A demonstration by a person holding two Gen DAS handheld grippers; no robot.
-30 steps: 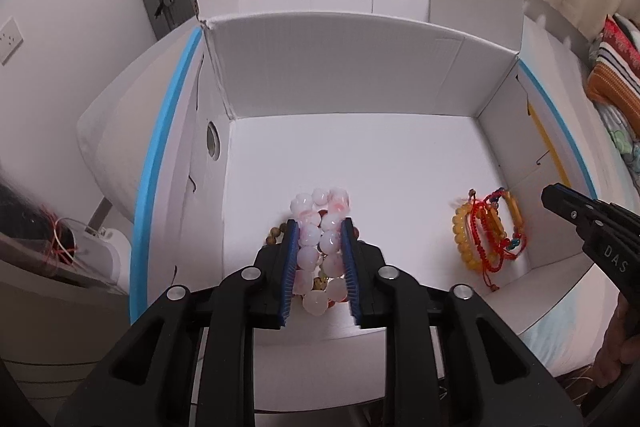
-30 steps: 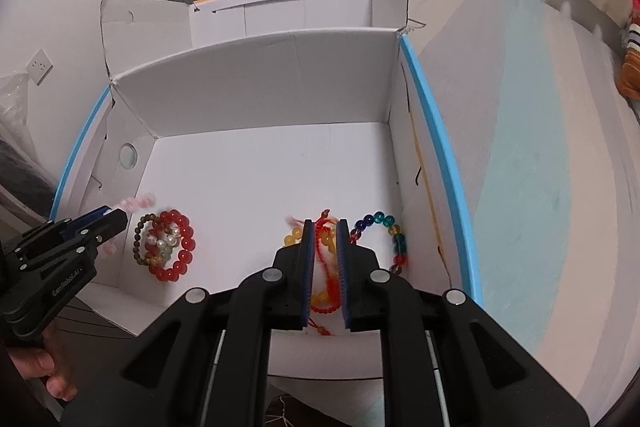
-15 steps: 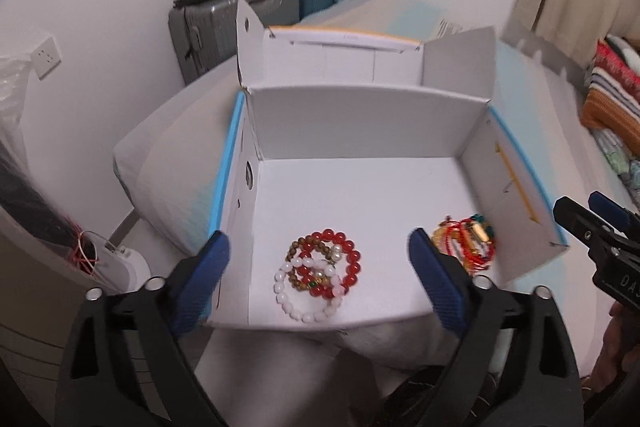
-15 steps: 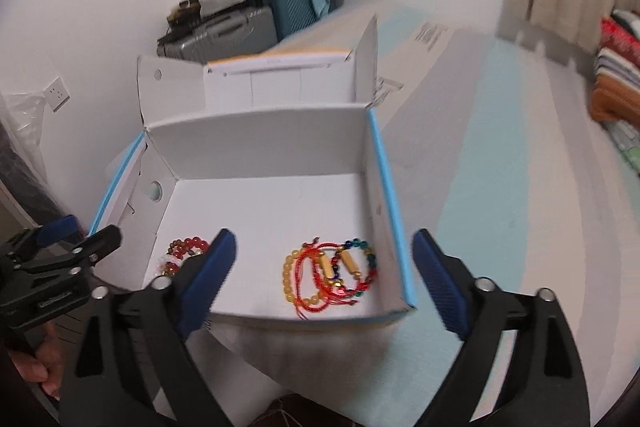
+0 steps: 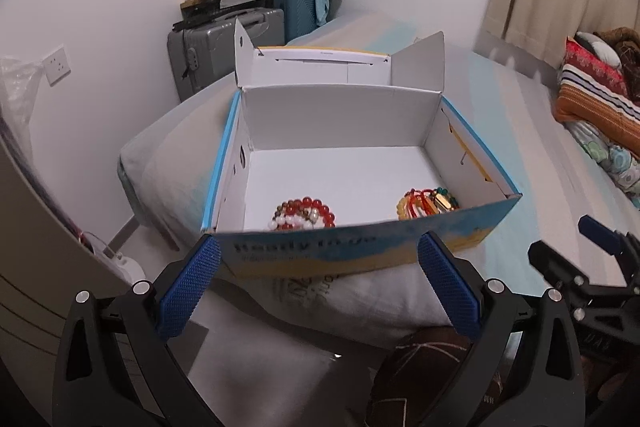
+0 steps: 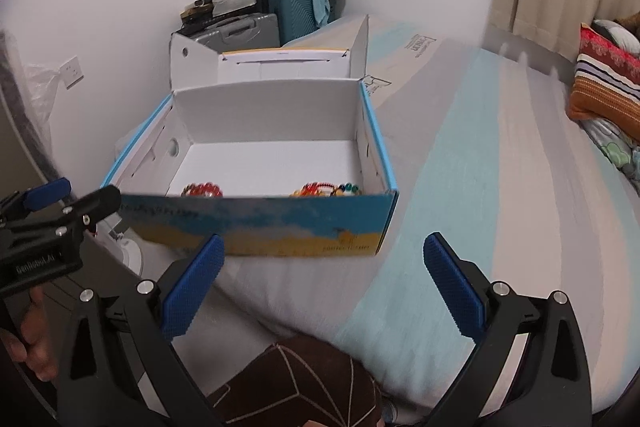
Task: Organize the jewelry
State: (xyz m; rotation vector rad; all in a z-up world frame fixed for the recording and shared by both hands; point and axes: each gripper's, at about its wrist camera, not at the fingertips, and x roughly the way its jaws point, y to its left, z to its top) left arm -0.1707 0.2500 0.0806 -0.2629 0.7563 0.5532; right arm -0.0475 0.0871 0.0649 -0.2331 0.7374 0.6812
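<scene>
An open white cardboard box with a blue and yellow outside sits on the bed; it also shows in the right wrist view. Inside at front left lies a pile of red, white and brown bead bracelets. At front right lies a pile of yellow, red and green bracelets. My left gripper is open and empty, pulled back before the box's front wall. My right gripper is open and empty, also back from the box.
The bed has grey and pale blue stripes. Suitcases stand against the far wall. Striped folded cloth lies at the right. A brown cap is below the grippers. A white device sits on the floor at left.
Both grippers let go of their bracelets, opened wide, and drew back and up out of the box. The bracelet piles stay on the box floor.
</scene>
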